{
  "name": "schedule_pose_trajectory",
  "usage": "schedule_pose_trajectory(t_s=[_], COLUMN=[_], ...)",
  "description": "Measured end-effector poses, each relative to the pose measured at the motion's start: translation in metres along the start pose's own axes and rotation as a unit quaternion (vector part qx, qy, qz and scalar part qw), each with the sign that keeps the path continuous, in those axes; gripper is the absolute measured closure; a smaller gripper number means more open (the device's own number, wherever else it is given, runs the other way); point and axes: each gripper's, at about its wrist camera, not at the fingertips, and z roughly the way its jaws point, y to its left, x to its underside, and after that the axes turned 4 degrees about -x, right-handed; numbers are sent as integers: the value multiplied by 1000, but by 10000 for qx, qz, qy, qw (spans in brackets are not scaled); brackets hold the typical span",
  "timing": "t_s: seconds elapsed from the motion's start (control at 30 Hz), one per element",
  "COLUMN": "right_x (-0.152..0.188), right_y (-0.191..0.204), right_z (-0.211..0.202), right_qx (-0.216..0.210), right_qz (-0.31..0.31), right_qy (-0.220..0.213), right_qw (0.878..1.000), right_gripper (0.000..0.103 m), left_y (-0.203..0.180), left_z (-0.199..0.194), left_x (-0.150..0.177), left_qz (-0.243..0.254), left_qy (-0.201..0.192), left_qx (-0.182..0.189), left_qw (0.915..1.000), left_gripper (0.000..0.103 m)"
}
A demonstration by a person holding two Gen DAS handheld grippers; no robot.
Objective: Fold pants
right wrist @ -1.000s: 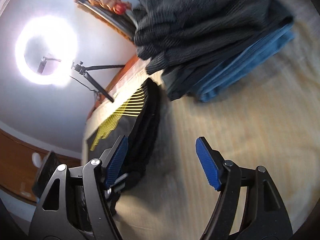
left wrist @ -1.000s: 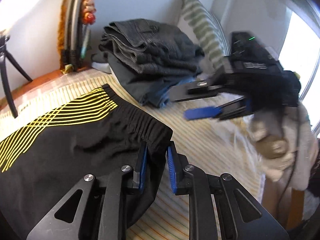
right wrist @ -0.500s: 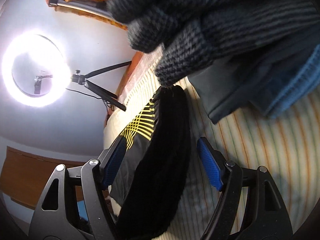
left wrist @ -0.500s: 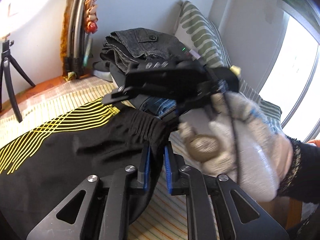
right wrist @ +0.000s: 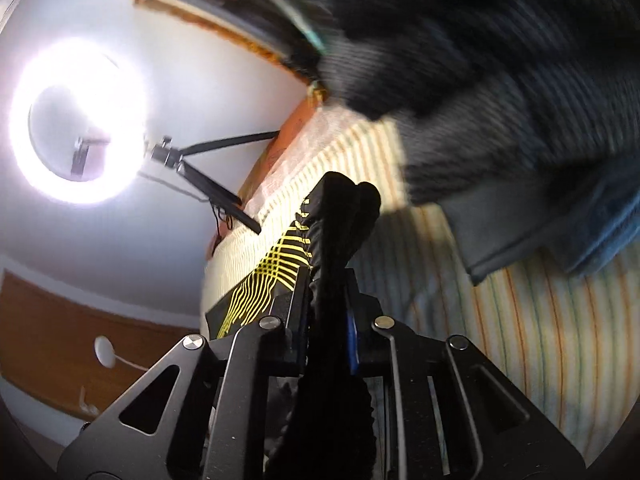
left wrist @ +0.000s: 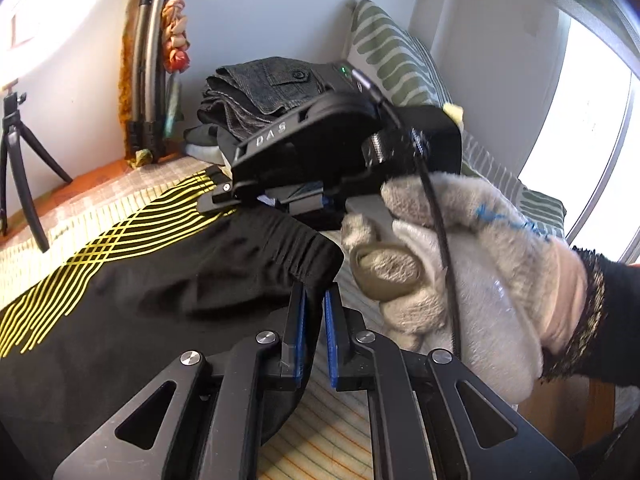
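Pants [left wrist: 168, 280]: black, with a pattern of thin yellow lines down one side; they lie spread on the striped bedcover [left wrist: 332, 436], the gathered elastic waistband [left wrist: 280, 236] toward the stack of clothes.
Left gripper [left wrist: 314, 322]: blue-padded fingers drawn close together, pinching the near corner of the waistband; black cloth fills the narrow gap between the pads.
Right gripper [right wrist: 326, 304]: fingers pressed in on the far end of the waistband, which runs up between them as a thick black roll; seen from the left wrist view, its black body [left wrist: 320, 148] lies low over the waistband's far edge.
Gloved hand [left wrist: 460, 272]: a pale knitted glove wraps the right gripper's handle, just right of the left gripper's fingers; a black cable runs across the glove.
Folded clothes [left wrist: 260, 96]: a stack topped by dark grey denim, with blue denim beneath, resting on the bedcover beyond the pants.
Pillow [left wrist: 392, 60]: green and white, propped upright against the wall behind the stack.
Ring light [right wrist: 78, 128]: lit, mounted on a black tripod [right wrist: 208, 184] near the bed's edge.
Image quality: the right wrist view is blurred across the stack of clothes.
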Motion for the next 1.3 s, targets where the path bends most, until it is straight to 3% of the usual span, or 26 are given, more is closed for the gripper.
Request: schedule_pose_trajectory(t_s=[0.3, 0.63, 1.0, 1.3], right_x=[-6, 11, 60, 115], right_y=[51, 138, 227, 255], right_z=[-8, 4, 94, 189], right_qx=[282, 343, 401, 633], right_qz=[-567, -1299, -1910, -2139], right_qy=[109, 184, 606, 1153], right_qw=[9979, 9908, 9789, 9680], right_gripper=[88, 88, 88, 89], left_y=[12, 47, 105, 158], left_z=[-36, -111, -184, -221], left_x=[-2, 14, 64, 128], left_qz=[-326, -956, -1708, -2536], left_qy=[-472, -1170, -1605, -1603], left_qx=[10, -136, -606, -1043], left_qw=[9984, 9884, 9703, 9482], left_gripper=[97, 97, 98, 98])
